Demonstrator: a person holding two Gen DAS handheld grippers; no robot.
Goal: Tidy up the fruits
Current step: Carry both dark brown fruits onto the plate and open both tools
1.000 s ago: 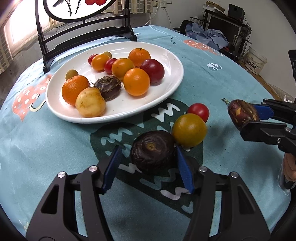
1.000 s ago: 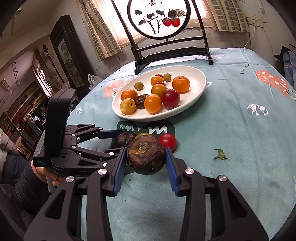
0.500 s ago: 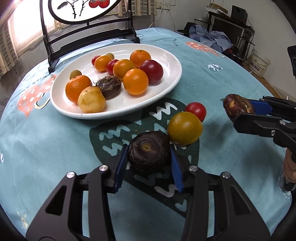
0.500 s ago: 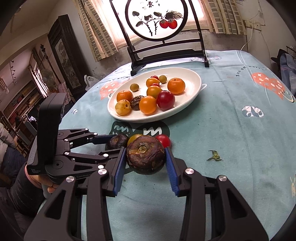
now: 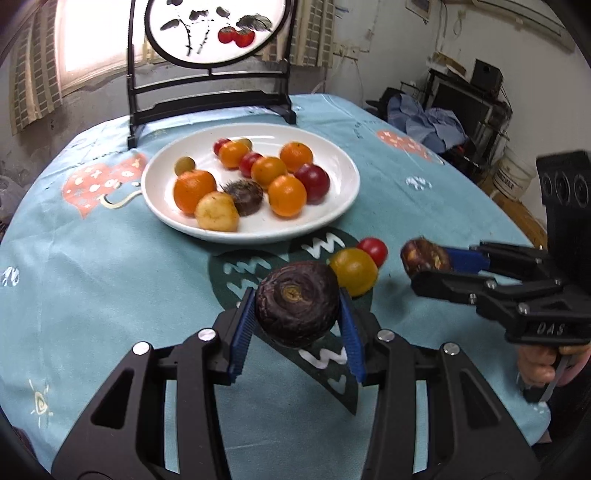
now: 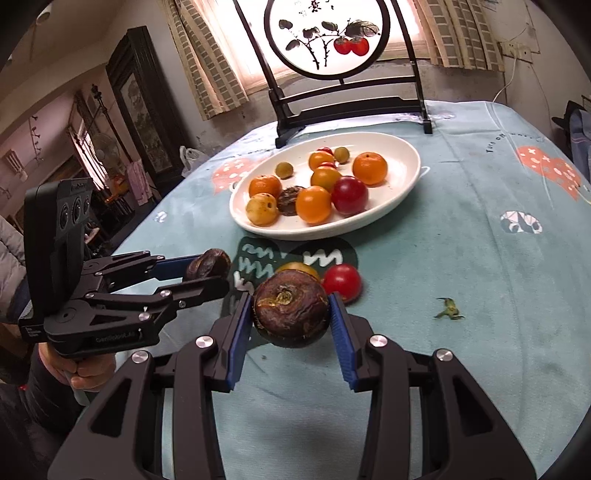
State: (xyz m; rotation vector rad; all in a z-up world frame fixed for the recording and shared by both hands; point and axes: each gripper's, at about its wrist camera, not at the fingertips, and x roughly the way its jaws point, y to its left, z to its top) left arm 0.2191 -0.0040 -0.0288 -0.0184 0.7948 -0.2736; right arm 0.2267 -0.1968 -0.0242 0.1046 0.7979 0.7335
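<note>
- The left gripper (image 5: 297, 314) is clamped on a dark purple fruit (image 5: 297, 303), its blue pads (image 5: 240, 341) pressed against both sides; the fruit hangs clear of the tablecloth (image 5: 92, 295) and casts a shadow below.
- The right gripper (image 6: 291, 319) is clamped on a second dark fruit (image 6: 290, 313), brownish and wrinkled with a dried stem scar on top, also lifted off the cloth.
- In the left wrist view the right gripper comes in from the right side, its fruit near a small red tomato (image 5: 373, 250); in the right wrist view the left gripper comes in from the left side.
- A yellow-green fruit (image 5: 353, 271) lies on the cloth touching the red tomato, both between the two held fruits and the plate.
- A white oval plate (image 5: 332, 155) sits further back on the table, holding oranges (image 5: 194, 191), a dark red plum (image 5: 316, 178), a pale yellow fruit (image 5: 217, 211), a dark spiky-topped fruit (image 5: 244, 192) and small greenish and red fruits, all bunched together.
- A green stem scrap (image 6: 448, 309) lies alone on the cloth, to the right of the red tomato and well apart from it.
- A black stand with a round painted panel (image 6: 328, 35) stands behind the plate.
</note>
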